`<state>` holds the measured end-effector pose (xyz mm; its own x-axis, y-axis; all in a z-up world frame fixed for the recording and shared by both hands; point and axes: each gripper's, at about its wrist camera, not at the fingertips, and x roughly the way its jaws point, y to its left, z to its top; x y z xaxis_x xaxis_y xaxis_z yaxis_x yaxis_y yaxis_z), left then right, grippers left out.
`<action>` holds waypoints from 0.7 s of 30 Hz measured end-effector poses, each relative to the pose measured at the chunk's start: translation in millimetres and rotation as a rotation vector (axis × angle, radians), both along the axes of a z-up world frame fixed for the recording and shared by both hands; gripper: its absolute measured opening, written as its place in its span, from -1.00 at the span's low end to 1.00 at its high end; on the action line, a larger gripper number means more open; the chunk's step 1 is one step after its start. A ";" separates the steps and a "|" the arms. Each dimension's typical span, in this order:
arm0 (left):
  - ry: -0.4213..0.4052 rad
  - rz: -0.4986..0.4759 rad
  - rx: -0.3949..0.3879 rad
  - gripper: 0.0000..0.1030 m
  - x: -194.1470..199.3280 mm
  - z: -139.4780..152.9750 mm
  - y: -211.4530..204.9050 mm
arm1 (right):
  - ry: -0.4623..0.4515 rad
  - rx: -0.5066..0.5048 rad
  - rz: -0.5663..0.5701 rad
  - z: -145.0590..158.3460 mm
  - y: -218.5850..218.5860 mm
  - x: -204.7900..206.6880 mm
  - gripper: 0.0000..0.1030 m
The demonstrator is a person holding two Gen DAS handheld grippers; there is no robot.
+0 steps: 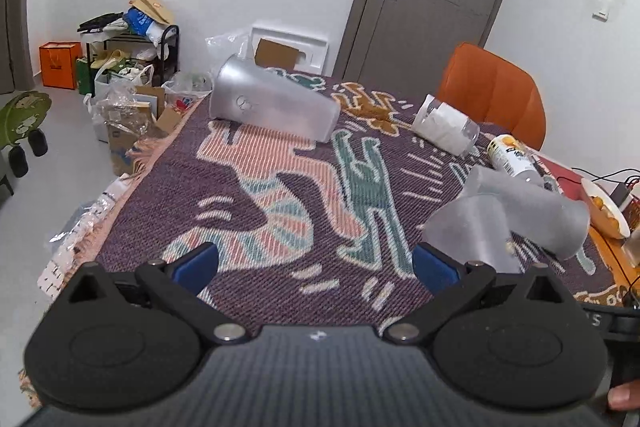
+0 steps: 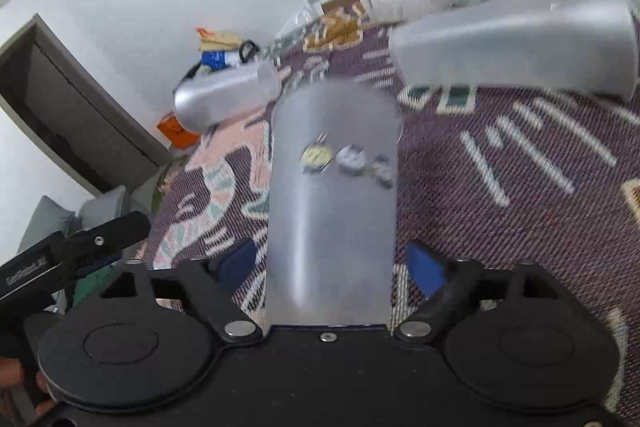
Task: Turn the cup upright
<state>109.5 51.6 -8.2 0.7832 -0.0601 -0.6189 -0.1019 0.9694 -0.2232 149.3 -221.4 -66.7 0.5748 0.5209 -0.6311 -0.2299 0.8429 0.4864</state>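
In the right wrist view a frosted translucent cup [image 2: 332,195] with small stickers sits between my right gripper's [image 2: 332,267] blue pads [image 2: 424,267], its length pointing away from me; the jaws are wide and the pads stand slightly off its sides. The same cup shows at the right of the left wrist view [image 1: 472,227], tilted. My left gripper [image 1: 316,267] is open and empty over the patterned cloth [image 1: 280,187]. Other frosted cups lie on their sides: one far left [image 1: 272,103], [image 2: 224,95], one at right [image 1: 536,211], [image 2: 516,43].
A clear cup with tissue inside [image 1: 444,127] and a yellow-white can [image 1: 516,155] lie at the table's far right. An orange chair [image 1: 492,91] stands behind. A plate of food [image 1: 604,207] and cables sit at the right edge. Clutter fills the floor to the left.
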 end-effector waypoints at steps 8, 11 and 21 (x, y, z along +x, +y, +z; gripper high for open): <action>0.002 -0.095 -0.066 0.99 21.1 12.9 -23.3 | -0.055 0.027 -0.053 19.1 -34.6 -17.9 0.66; 0.023 -0.129 -0.091 0.99 34.0 13.6 -37.3 | -0.069 0.025 -0.084 22.7 -50.2 -22.6 0.66; 0.141 -0.224 -0.125 0.99 78.9 -0.1 -78.3 | -0.045 0.033 -0.192 9.1 -98.6 -29.0 0.66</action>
<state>188.4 -26.7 -8.3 0.6487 -0.3047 -0.6974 0.0735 0.9372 -0.3411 120.3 -320.1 -57.6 0.6933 0.4186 -0.5866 -0.0885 0.8573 0.5072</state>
